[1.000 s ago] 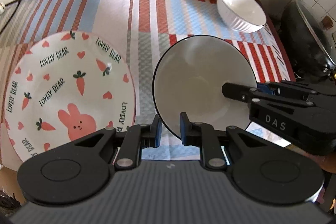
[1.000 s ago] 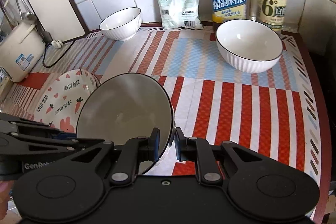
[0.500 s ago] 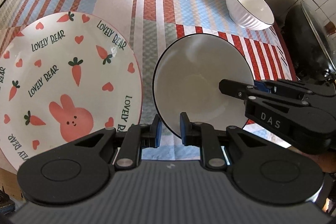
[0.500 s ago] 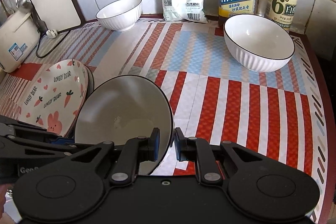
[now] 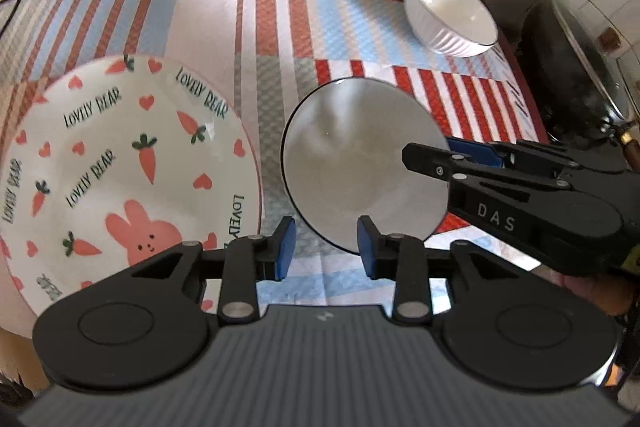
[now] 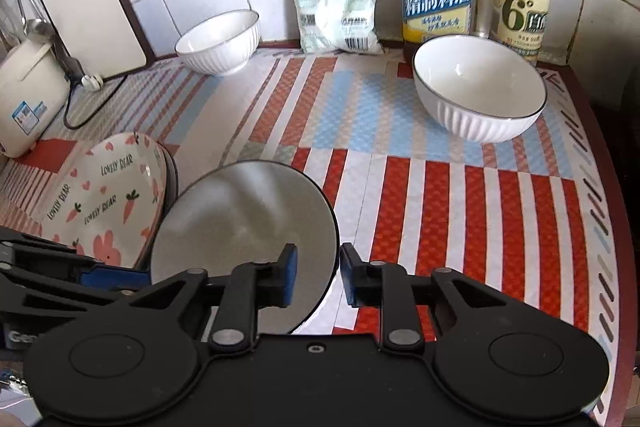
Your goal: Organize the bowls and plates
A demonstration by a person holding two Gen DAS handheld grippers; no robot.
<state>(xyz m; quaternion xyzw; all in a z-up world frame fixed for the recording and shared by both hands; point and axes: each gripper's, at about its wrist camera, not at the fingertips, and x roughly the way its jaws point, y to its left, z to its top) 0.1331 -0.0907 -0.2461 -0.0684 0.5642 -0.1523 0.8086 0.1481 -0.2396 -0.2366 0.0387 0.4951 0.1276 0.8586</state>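
Both jaws just opened: left gripper (image 5: 326, 247) and right gripper (image 6: 318, 277) released, bowl (image 5: 362, 167) rim between pads, untouched, just right of plate (image 5: 120, 163) on worktop (image 6: 440, 195). Best backed straight off the rim, no dragging.

The rabbit plate (image 5: 120, 163) runs off the left edge, and the dark pan (image 5: 580, 75) stays blurred.
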